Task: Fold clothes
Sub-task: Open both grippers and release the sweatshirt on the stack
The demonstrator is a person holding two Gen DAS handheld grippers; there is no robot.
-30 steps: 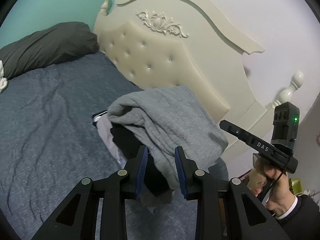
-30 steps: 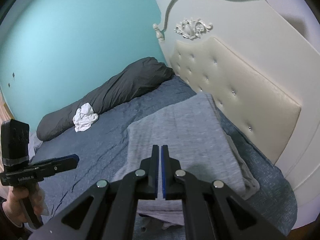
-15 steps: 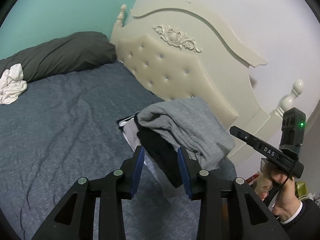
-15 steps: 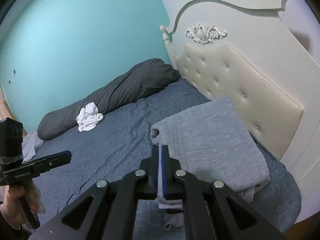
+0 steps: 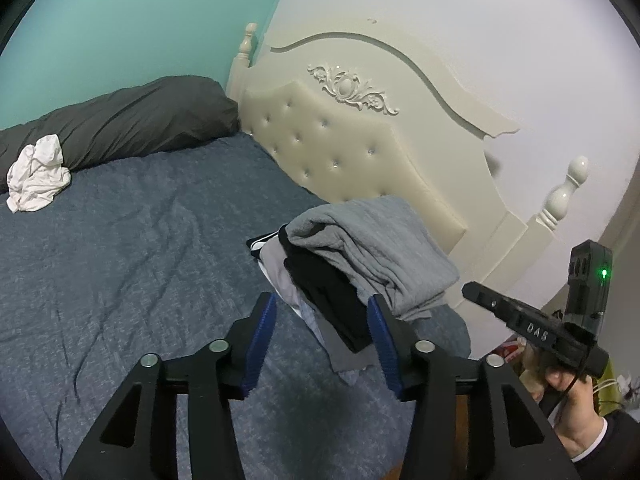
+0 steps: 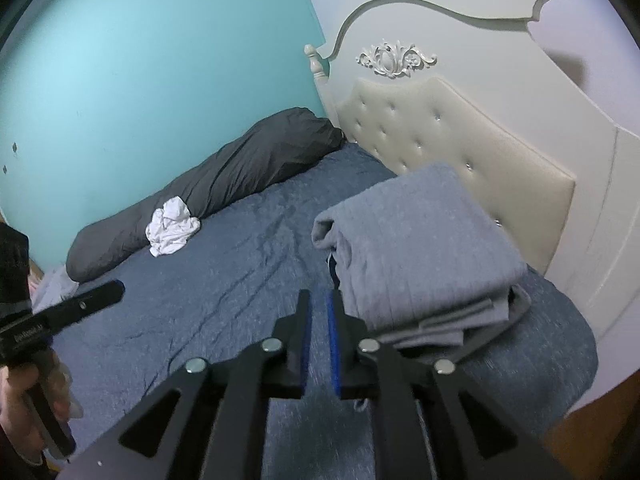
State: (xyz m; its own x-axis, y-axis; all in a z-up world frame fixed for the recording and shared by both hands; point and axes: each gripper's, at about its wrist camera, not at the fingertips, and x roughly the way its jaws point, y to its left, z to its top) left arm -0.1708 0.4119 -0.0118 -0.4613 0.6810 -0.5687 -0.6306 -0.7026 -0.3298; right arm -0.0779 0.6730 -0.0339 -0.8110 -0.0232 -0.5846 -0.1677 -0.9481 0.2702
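The folded grey knitted sweater (image 6: 420,248) sits right of centre in the right wrist view, topping a small stack of folded clothes (image 5: 320,292) on the dark blue bed (image 5: 132,264) beside the cream tufted headboard (image 5: 344,152). Both tools are letting go: the left gripper (image 5: 322,340) has just been opening, jaws well apart and empty, and the right gripper (image 6: 319,340) has just cracked open, nothing between them. This fold looks finished to me, so the next move likely calls for fetching the crumpled white garment (image 5: 36,180) at mid-left by the dark grey pillow (image 5: 120,124).

Ahead of the grippers, the folded grey garment (image 6: 420,240) looks like soft matt knit. The bedspread (image 5: 120,260) beneath is rough, creased cloth; the headboard (image 5: 340,152) beyond is smooth tufted padding.
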